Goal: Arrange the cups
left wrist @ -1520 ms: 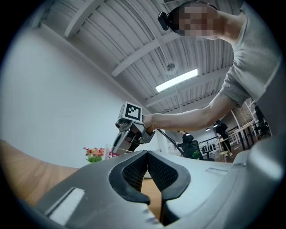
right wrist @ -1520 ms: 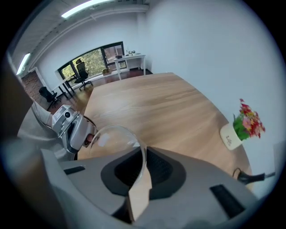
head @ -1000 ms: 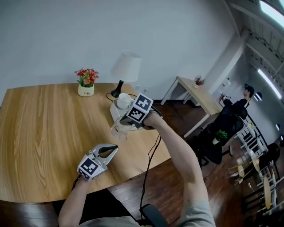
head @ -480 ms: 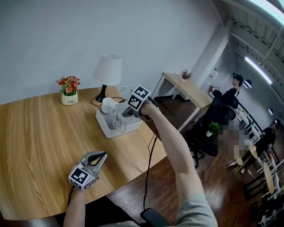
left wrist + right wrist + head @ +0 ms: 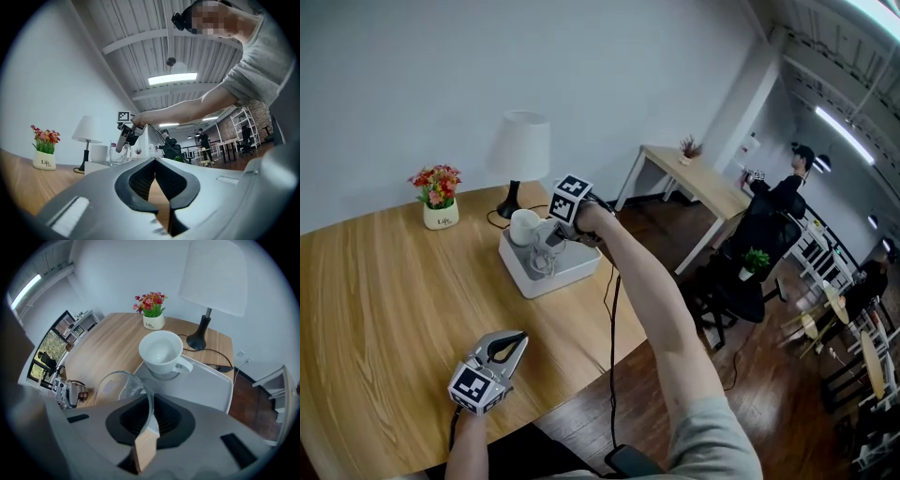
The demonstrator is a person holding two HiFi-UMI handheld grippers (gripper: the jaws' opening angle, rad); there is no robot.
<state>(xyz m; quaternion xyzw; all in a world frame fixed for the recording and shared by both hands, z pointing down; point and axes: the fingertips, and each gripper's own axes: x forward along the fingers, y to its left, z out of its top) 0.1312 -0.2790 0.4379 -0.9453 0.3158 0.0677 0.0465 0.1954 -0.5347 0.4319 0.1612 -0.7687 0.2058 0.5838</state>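
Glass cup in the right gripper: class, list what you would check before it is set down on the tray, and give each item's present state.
1. Grip: right gripper is shut on the glass cup's rim wall. Ok.
2. Landing spot: the tray shows bare surface beside the white mug. Ok.
3. Clearance: the glass cup stands apart from the white mug. Ok.
4. Orientation: the cup's mouth faces up. Ok.
5. Base already touching the tray: cannot tell.
6. Left gripper: shut, empty, low over the table and well clear of the tray. Ok.

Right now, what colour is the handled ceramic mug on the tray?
Mug: white, clearest in right gripper view.
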